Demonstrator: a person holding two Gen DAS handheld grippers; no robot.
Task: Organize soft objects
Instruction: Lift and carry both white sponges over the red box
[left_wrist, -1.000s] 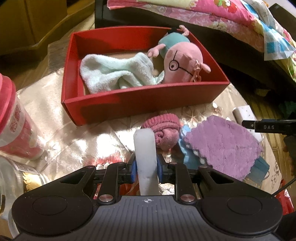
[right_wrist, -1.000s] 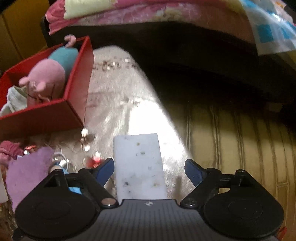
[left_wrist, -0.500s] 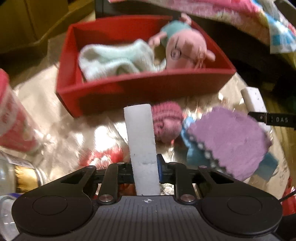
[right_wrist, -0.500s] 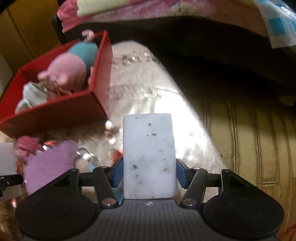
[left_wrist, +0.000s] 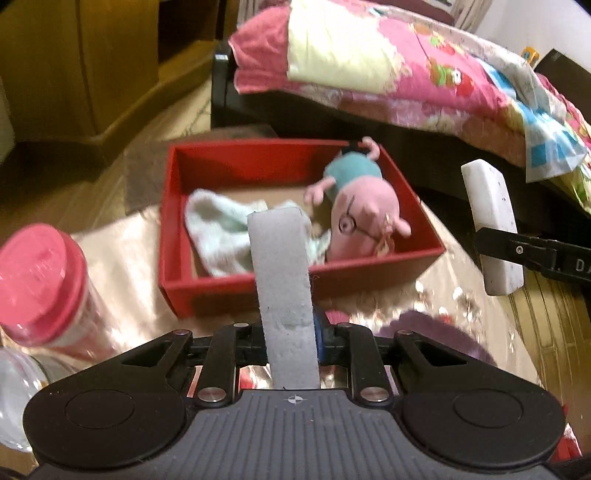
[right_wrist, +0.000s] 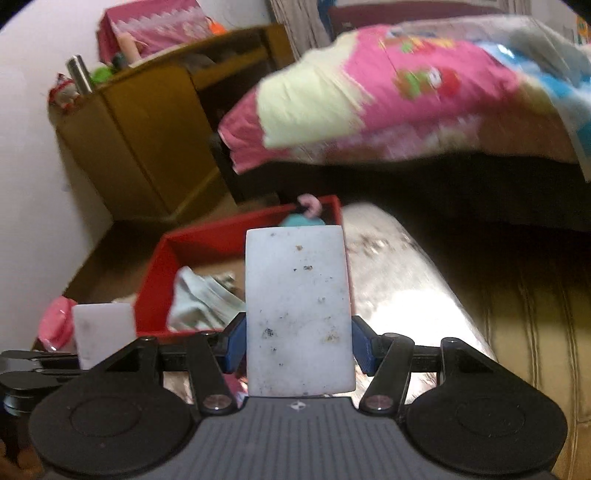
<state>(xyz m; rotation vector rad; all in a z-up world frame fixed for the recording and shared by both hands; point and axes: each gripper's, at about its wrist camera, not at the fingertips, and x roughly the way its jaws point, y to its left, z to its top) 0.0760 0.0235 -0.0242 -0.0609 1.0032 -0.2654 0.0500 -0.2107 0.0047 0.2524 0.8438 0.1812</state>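
Between the blue pads of the left gripper (left_wrist: 290, 338) a white foam block (left_wrist: 282, 280) is clamped edge-on and held above the near wall of the red box (left_wrist: 173, 236). Inside the box a pale green towel (left_wrist: 218, 236) is seen on the left and a pink pig plush (left_wrist: 360, 218) on the right. A wider, speckled white sponge (right_wrist: 297, 314) is gripped by the right gripper (right_wrist: 297, 349), off to the right of the box. A purple cloth (left_wrist: 439, 338) lies on the shiny tablecloth (left_wrist: 122, 258), and a pink-lidded jar (left_wrist: 40, 284) stands at the left.
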